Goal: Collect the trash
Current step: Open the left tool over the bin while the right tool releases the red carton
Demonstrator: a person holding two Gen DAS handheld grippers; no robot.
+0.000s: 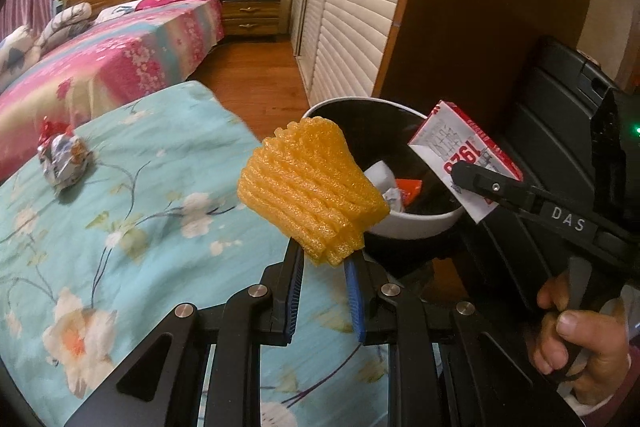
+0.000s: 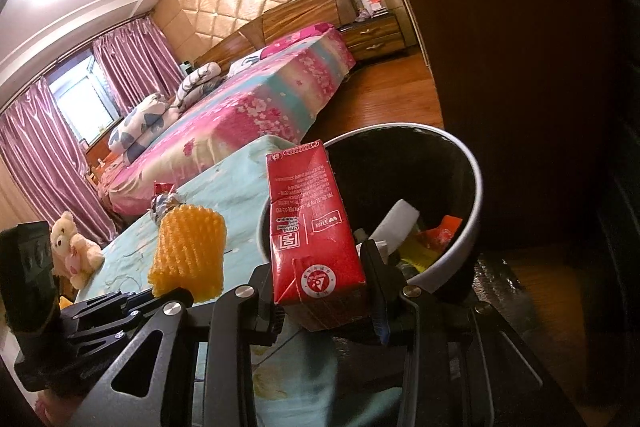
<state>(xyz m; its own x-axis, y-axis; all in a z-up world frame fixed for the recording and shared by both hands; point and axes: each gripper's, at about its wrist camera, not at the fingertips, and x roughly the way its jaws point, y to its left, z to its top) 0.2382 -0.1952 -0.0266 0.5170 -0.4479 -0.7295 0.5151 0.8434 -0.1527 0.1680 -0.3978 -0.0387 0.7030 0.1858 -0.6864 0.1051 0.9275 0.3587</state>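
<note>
The left gripper (image 1: 326,259), black with blue ribbed pads, is clamped narrowly on the lower end of a yellow foam fruit-net sleeve (image 1: 312,187), a soft ribbed mesh held up just beside the near rim of the round white-walled, black-lined waste bin (image 1: 420,227). A crumpled foil wrapper (image 1: 64,159) lies well apart on the turquoise floral bedspread (image 1: 140,227), with bare cloth around it.

In the right wrist view, the right gripper (image 2: 324,307) pinches a red rectangular drink carton (image 2: 312,227), creased cardboard standing upright against the bin's (image 2: 476,187) near rim. Inside lie white and orange scraps. The foam sleeve (image 2: 188,251) hangs left, apart from the carton.
</note>
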